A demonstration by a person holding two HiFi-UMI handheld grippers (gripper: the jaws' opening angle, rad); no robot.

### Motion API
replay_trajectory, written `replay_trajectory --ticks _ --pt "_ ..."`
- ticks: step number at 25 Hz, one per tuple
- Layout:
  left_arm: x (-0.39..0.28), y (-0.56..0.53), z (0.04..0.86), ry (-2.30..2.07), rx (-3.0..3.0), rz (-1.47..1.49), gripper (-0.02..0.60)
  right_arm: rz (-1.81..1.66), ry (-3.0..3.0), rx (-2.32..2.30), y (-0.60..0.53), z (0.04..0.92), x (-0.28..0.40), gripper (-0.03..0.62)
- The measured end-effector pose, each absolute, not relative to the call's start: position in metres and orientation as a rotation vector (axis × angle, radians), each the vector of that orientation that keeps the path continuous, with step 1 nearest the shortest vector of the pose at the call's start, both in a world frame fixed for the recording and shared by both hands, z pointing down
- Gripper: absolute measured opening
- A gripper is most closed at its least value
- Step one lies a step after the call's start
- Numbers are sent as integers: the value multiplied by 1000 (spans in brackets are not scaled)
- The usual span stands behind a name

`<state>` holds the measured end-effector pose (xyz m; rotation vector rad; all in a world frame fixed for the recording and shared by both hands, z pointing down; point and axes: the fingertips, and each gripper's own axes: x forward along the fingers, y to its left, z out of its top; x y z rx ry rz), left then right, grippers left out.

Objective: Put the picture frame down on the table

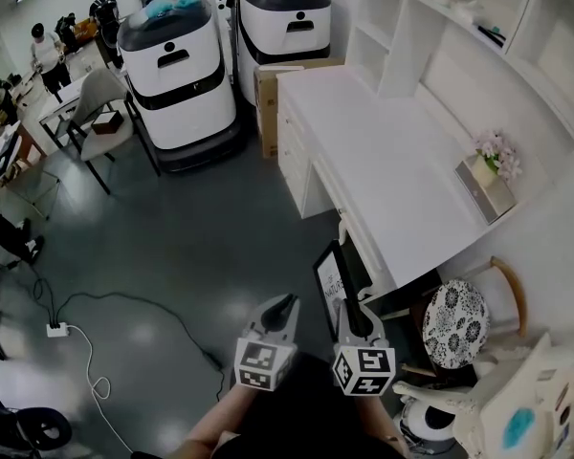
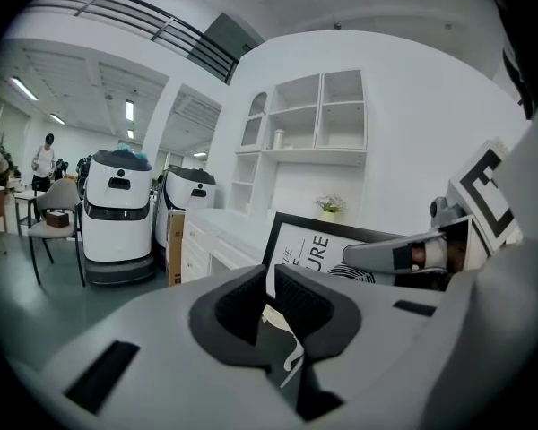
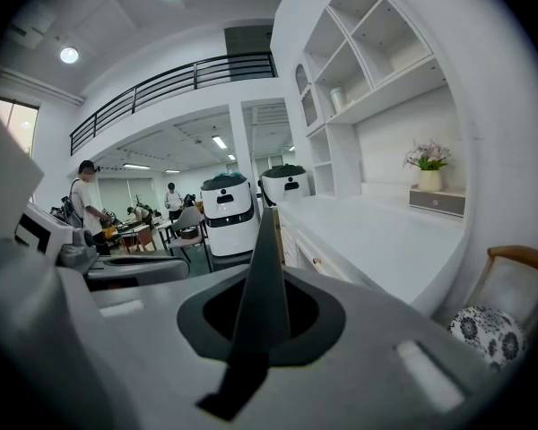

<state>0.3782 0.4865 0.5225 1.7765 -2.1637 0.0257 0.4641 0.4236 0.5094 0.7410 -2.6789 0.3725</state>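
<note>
Head view: right gripper (image 1: 348,306) clamps picture frame (image 1: 329,273) upright, just beside white table (image 1: 383,151), not on it. Left gripper view: left gripper (image 2: 271,280) closed to a slit, empty. Right gripper view: frame edge-on between jaws. Probably light, stiff, breakable front; hold by rim.

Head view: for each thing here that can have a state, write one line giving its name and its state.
Frame: upright, held, not yet on the table.
Right gripper: shut on the frame's edge.
Left gripper: shut, empty.
Drawers: closed.
</note>
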Motion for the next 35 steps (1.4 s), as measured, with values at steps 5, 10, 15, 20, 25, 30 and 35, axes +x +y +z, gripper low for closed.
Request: replay_trajectory --ticks 5,10,15,20,25,30,35 --pt "375 494 527 -2172 1744 18 37 380 -2670 711 431 515 462 14" --pt "369 493 530 -2164 1727 28 37 383 -2677 690 429 515 451 14" --pt "357 488 533 -2162 1708 26 37 395 -2670 673 425 518 437 14" --pt "341 474 536 -2156 1708 34 37 408 -2655 660 413 522 422 14" --pt "316 454 532 -2159 1705 28 37 407 -2664 658 394 518 402 14" --pt "291 432 527 -2168 1702 33 37 407 -2679 642 375 514 377 14" --pt "271 413 524 -2163 1700 52 37 422 -2673 617 359 515 353 14"
